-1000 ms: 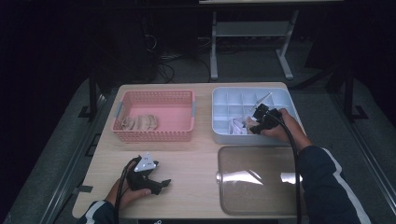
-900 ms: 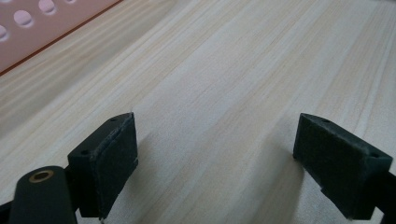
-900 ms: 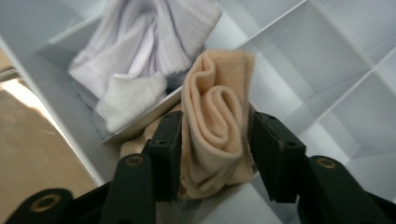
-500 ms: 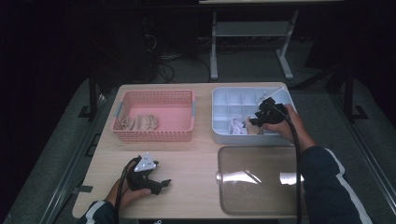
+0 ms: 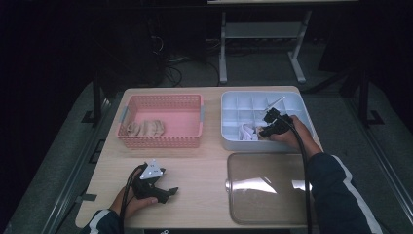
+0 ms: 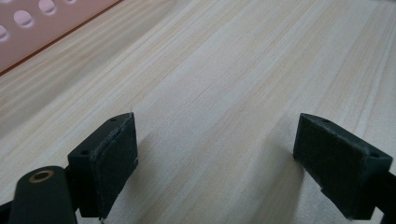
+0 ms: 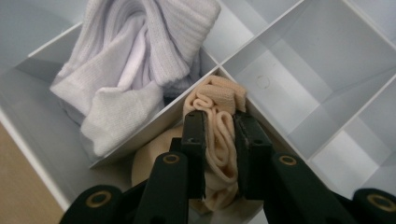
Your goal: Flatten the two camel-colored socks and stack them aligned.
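The right gripper (image 7: 219, 154) has just been closing its jaws, and now they pinch the beige sock (image 7: 215, 140) between the pads, down in a near compartment of the divided white box (image 5: 292, 100). That looks like a fresh grasp, ready for a lift or a final tuck (hard to call which). The white sock (image 7: 135, 60) fills the next compartment to the left. The left gripper (image 6: 219, 163) rests wide open on the bare wooden table (image 6: 224, 70), near the pink basket (image 5: 160, 100).
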Tool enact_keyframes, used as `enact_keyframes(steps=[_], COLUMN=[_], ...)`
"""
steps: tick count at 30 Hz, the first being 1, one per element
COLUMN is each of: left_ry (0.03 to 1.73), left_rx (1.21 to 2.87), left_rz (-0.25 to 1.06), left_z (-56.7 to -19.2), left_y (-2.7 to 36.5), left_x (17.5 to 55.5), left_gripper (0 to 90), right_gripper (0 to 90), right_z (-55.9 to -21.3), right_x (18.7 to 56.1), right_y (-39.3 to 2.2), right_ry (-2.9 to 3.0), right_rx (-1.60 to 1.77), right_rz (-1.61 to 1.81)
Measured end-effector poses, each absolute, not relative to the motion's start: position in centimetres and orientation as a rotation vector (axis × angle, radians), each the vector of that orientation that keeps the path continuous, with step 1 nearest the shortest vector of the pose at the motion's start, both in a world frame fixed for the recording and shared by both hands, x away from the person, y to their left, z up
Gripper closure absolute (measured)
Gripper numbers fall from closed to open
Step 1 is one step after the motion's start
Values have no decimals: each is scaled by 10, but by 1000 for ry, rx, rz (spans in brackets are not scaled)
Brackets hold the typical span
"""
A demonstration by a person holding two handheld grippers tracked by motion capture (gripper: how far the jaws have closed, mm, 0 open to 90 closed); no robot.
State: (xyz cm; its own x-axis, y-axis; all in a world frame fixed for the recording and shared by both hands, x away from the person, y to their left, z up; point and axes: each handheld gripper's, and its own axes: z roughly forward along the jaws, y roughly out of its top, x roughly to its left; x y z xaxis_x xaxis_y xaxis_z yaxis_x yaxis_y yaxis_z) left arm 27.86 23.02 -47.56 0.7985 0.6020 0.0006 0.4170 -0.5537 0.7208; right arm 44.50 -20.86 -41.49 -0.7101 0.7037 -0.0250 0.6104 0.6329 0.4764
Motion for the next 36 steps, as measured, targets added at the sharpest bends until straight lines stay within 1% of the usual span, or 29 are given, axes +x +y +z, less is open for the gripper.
enact_keyframes(steps=[13,14,15,17,18,24,25,29,30,36], left_ry=[750,751,750,751,751,750,753,750,750,751], left_rx=[2236,2235,2235,2236,2235,2236,2232,2236,2236,2234], left_rz=[319,319,319,319,319,320,319,319,319,318], left_z=[-476,-476,-476,-476,-476,-476,-476,-476,-476,-476], left_y=[230,230,230,230,230,230,230,230,230,230], left_x=[279,279,279,279,279,279,279,279,279,279], left_gripper=[126,126,126,126,126,126,126,126,126,126], right_gripper=[731,722,687,676,651,606,584,571,548,521], right_z=[-418,-417,-417,-416,-413,-397,-390,-381,-375,-361], right_x=[447,447,446,446,444,434,429,418,409,380], right_y=[-212,-212,-212,-213,-214,-222,-225,-225,-221,-198], right_ry=[2664,2663,2660,2660,2650,2582,2548,2510,2511,2521], right_rx=[1087,1088,1089,1087,1083,1080,1096,1072,1044,865], right_rz=[666,667,670,672,669,772,833,919,972,1086])
